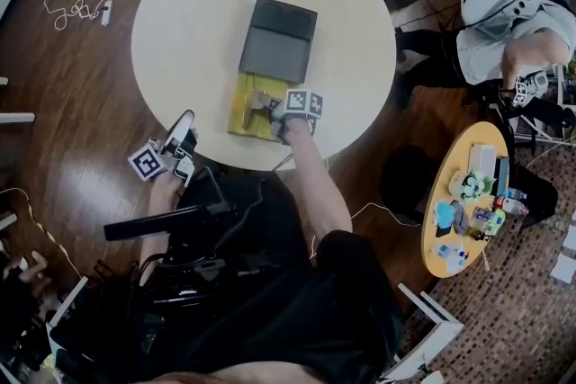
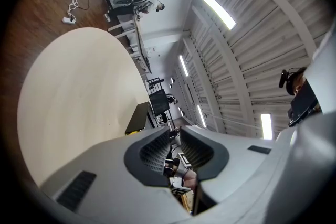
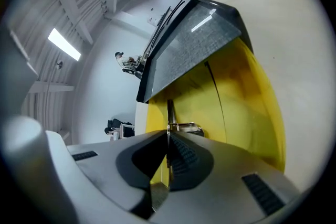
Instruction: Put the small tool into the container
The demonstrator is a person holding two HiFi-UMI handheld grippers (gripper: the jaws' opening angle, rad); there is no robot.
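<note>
Small tool point(image 3: 169, 110) in right claw point(image 3: 168, 138); only right gripper view shows grip.

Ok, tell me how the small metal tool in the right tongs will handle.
The small tool looks thin and metallic, so probably stiff and light. Pinched edge-on in the shut right tongs, it might pivot or slip. Dropped into the smooth yellow container, it would likely slide rather than roll.
</note>
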